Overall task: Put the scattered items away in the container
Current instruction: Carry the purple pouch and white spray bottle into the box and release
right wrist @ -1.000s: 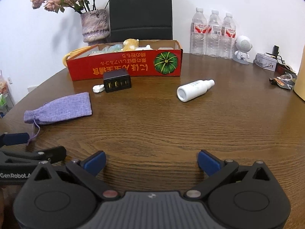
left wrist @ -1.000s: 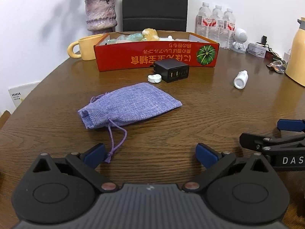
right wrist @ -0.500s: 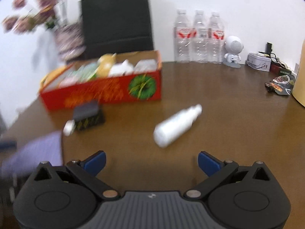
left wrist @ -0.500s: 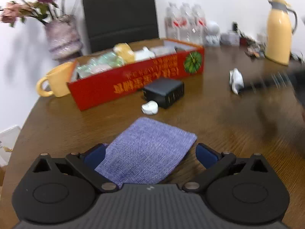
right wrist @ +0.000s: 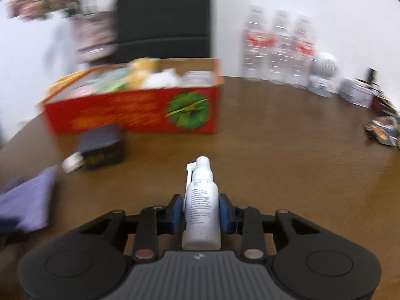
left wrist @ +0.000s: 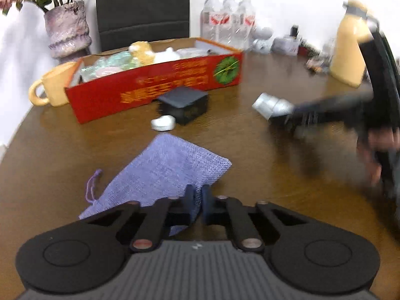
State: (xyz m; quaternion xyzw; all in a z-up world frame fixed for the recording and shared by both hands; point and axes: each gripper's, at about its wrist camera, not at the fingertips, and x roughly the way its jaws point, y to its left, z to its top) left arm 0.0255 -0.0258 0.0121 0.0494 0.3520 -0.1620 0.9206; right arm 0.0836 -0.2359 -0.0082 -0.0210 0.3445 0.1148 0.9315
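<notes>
My left gripper (left wrist: 197, 197) is shut on the near edge of a purple cloth pouch (left wrist: 167, 170) that lies on the brown table. My right gripper (right wrist: 201, 210) is shut on a white spray bottle (right wrist: 202, 200), its nozzle pointing away from me; in the left wrist view it shows blurred, with the bottle (left wrist: 271, 105) in its jaws. The red cardboard box (left wrist: 155, 90) with several items inside stands at the back; it also shows in the right wrist view (right wrist: 135, 112). A black charger block (left wrist: 185, 105) and a small white case (left wrist: 163, 123) lie in front of it.
A yellow mug (left wrist: 51, 87) and a flower vase (left wrist: 67, 31) stand left of the box. Water bottles (right wrist: 277, 47), a small white robot figure (right wrist: 322, 75), a yellow jug (left wrist: 348, 50) and small clutter (right wrist: 382, 127) line the table's back right.
Both grippers have closed: the left on the pouch, the right on the spray bottle, which now points away along the fingers. Both views are blurred from motion.
</notes>
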